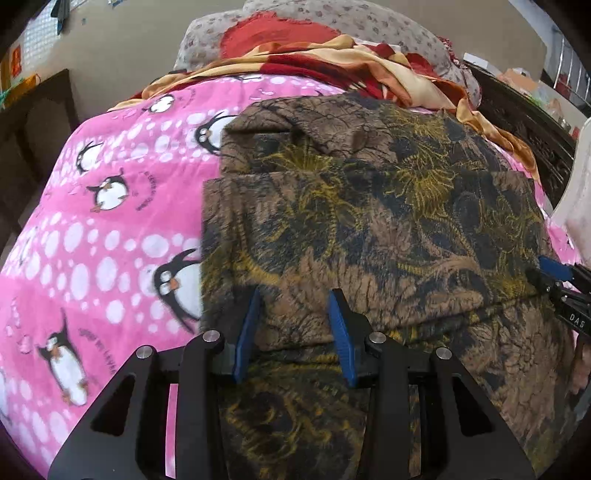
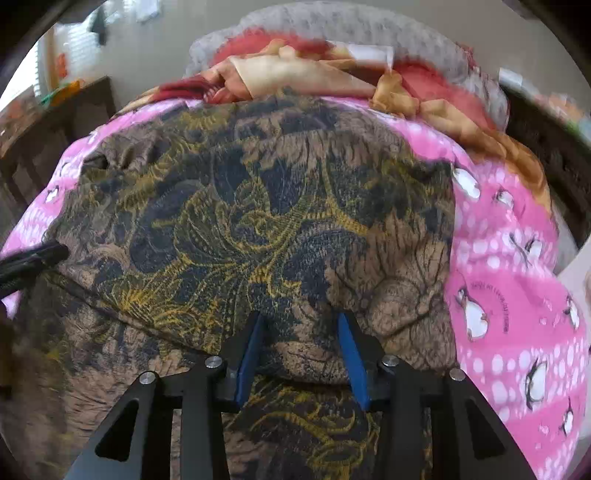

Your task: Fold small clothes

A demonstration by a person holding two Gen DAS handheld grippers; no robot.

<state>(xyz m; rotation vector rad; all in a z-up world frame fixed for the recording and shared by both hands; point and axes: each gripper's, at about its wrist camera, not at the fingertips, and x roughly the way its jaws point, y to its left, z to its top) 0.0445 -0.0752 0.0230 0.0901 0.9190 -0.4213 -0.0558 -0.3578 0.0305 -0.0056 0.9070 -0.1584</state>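
A brown garment [image 1: 369,221] with a black and yellow leaf print lies on a pink penguin blanket [image 1: 92,221], partly folded over itself. My left gripper [image 1: 295,295] stands open with its blue fingers on either side of the folded near edge. My right gripper [image 2: 301,317] stands open at the same folded edge of the garment [image 2: 258,221], further right. The right gripper also shows in the left wrist view [image 1: 546,273] at the right edge, and the left gripper shows in the right wrist view [image 2: 55,253] at the left edge.
A heap of red and orange cloth [image 1: 314,59] and a grey patterned pillow [image 1: 388,26] lie at the far end of the bed. A dark wooden frame [image 1: 524,122] runs along the right side, and dark furniture [image 1: 37,110] stands to the left.
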